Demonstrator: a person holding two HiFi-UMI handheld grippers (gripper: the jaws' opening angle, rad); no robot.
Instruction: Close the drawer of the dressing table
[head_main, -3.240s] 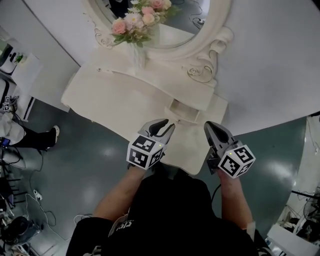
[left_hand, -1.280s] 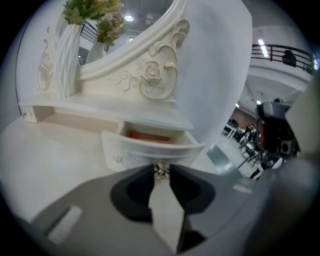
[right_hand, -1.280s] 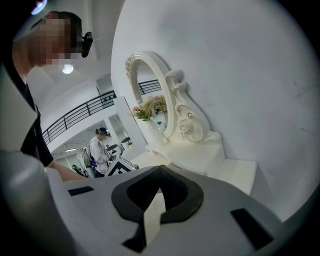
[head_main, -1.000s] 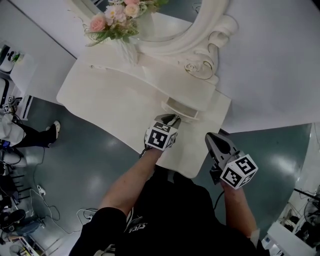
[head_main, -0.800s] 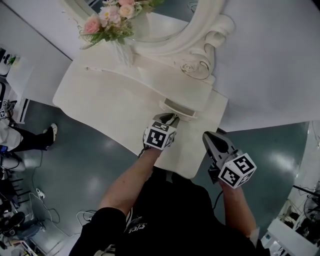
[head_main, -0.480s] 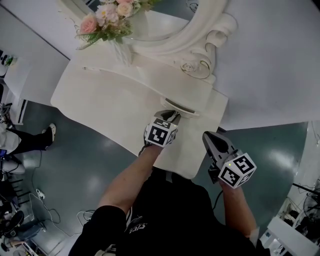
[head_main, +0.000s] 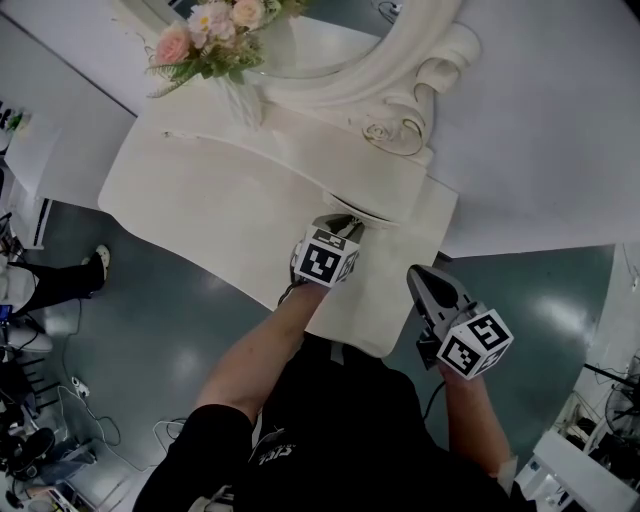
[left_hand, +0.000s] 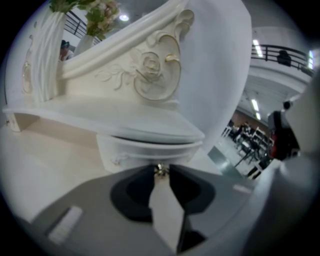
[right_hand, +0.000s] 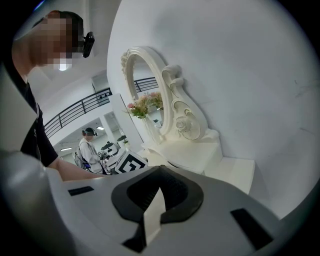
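Left fingers (left_hand: 134, 192): narrow, with the tips closed on the small metal knob (left_hand: 160, 170) of the drawer. Nothing else sits between them.
Left gripper (head_main: 343, 224): I have it angled down and forward at the drawer front, with its marker cube facing up toward my head camera.
Drawer (left_hand: 142, 150): it sits under the curved shelf at the right of the bench (head_main: 200, 190), just below the carved scroll of the mirror frame (head_main: 400, 130). The head view shows only a thin lip of it past the shelf edge, and none of its inside.
Done: I judge the drawer almost fully in, with the knob in my grip.
Left to do: the last bit of travel, if any. I cannot tell from these views whether the front is flush with the cabinet. After that I need to let go of the knob and pull the left gripper clear.
Right fingers (right_hand: 180, 195): tips together, holding nothing.
Right gripper (head_main: 418, 274): I keep it off the front right corner of the bench, over the floor and well apart from the drawer. It takes no part in the push.
Surroundings: a vase (head_main: 243, 100) of flowers (head_main: 210, 30) stands at the back left of the bench, well apart from the drawer and out of the way.
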